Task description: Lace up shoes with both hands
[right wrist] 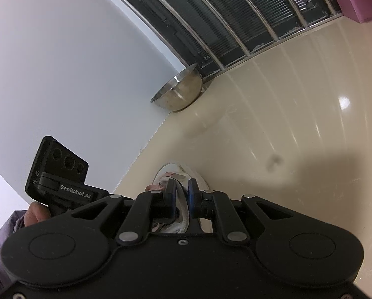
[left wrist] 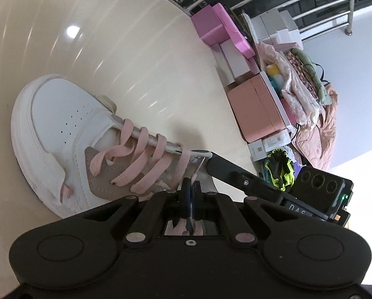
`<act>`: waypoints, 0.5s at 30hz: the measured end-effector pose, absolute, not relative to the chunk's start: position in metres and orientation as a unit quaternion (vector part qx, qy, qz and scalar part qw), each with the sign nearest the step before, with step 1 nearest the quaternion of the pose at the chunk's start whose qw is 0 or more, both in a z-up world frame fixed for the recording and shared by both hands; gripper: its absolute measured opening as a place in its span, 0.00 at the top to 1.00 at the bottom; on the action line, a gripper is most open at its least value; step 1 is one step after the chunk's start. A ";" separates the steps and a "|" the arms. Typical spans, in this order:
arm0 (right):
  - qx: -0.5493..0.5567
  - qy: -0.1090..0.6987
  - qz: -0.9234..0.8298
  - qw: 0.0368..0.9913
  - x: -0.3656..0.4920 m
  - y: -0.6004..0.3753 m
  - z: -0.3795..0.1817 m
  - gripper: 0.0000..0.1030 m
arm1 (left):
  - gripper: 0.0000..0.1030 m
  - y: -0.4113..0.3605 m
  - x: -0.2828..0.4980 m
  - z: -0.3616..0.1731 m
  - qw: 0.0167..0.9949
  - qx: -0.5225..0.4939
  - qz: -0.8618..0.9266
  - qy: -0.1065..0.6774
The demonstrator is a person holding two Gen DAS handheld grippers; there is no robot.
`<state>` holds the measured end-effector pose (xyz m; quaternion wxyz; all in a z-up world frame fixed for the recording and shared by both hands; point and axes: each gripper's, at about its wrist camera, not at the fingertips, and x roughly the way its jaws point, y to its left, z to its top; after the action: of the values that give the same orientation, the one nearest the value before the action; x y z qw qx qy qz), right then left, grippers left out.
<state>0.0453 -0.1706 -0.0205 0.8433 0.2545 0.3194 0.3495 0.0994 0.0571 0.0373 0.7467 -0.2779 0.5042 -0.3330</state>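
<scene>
White shoe (left wrist: 61, 134) just beyond left hand-held gripper (left wrist: 191, 186)

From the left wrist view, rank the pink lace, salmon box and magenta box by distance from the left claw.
1. Pink lace, just ahead of the left claw on the shoe.
2. Salmon box, to the right on the floor.
3. Magenta box, far back by the railing.

We lose the heel of the shoe (left wrist: 61, 134) behind the left gripper (left wrist: 191, 191), whose body covers it and the lace end (left wrist: 197, 172) running down between the jaws. From the right wrist, only a sliver of the shoe shows past the right gripper (right wrist: 181, 189). The hand (right wrist: 35, 214) beside it is cut by the frame edge. Box labels (left wrist: 270, 144) are too small to read.
</scene>
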 end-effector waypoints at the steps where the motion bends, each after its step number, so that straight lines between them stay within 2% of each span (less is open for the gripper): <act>1: 0.257 0.318 0.349 0.843 0.045 -0.171 -0.020 0.91 | 0.97 0.057 0.100 0.035 0.745 -0.283 -0.333 0.505; 15: 0.268 0.312 0.345 0.844 0.043 -0.172 -0.023 0.90 | 0.97 0.068 0.098 0.018 0.723 -0.358 -0.333 0.489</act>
<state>0.0433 -0.1720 -0.0228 0.8438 0.2677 0.3118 0.3450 0.0976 0.0685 0.0180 0.7229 -0.3576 0.4887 -0.3326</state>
